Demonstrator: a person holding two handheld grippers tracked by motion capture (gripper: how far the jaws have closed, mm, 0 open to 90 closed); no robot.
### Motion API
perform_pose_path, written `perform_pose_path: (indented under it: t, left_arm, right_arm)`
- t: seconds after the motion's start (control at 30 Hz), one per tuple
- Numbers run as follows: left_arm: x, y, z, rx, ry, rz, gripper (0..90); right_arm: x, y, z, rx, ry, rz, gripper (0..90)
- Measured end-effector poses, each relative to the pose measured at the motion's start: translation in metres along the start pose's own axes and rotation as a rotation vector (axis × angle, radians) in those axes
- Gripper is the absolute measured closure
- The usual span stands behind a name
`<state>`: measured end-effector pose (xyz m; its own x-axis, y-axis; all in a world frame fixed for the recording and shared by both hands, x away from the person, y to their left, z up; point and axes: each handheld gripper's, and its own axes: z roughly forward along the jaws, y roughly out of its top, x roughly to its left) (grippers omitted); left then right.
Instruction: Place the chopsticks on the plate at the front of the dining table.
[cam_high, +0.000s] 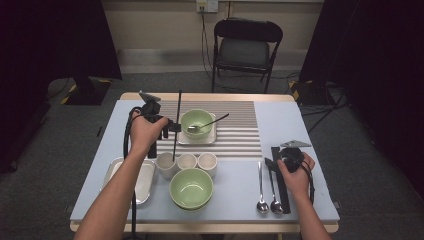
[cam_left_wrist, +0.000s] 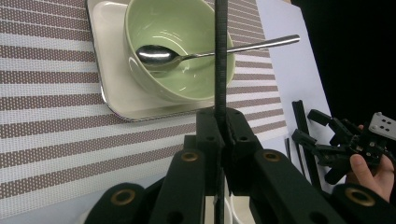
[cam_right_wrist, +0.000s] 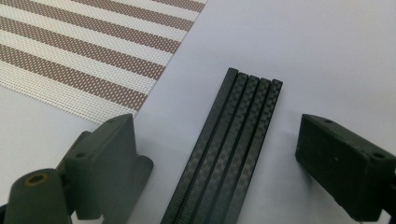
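Black chopstick (cam_left_wrist: 220, 56) — slim, straight, seemingly weave-patterned.

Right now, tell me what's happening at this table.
A person is laying out tableware with a gripper in each hand. The left gripper is shut on one black chopstick, held upright beside the green bowl that sits on a small tray on the striped mat, with a spoon resting in it. The right gripper hangs open over the remaining black chopsticks lying side by side on the table, not yet gripping them.
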<state>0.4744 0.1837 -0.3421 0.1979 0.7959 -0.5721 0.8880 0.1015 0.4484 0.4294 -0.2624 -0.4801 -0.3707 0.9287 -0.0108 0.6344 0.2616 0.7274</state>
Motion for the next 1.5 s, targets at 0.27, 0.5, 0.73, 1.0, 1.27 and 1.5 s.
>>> perform_pose_path:
  t: [0.27,0.5,0.73,1.0,1.27,1.5]
  left_arm:
    - [0.000,0.004,0.000,-0.002,0.009,0.005,86.3]
    - [-0.001,0.006,0.002,0.000,0.011,0.009,86.3]
    - [0.000,0.009,0.004,0.005,0.009,0.004,86.3]
    - [0.001,0.012,0.007,0.004,0.009,-0.005,86.3]
    - [0.003,0.018,0.006,0.004,0.008,0.005,86.3]
    - [0.003,0.021,0.008,-0.004,0.013,-0.010,86.3]
  right_arm:
    - [0.000,0.000,0.000,0.000,0.000,0.000,11.0]
    - [0.000,0.000,0.000,0.001,0.000,0.002,11.0]
    - [0.000,0.000,0.000,0.002,-0.001,0.004,11.0]
    - [0.000,0.000,0.000,0.002,-0.001,0.002,11.0]
    - [0.000,0.000,0.000,0.001,-0.003,0.002,11.0]
    - [0.000,0.000,0.000,0.001,-0.002,0.002,11.0]
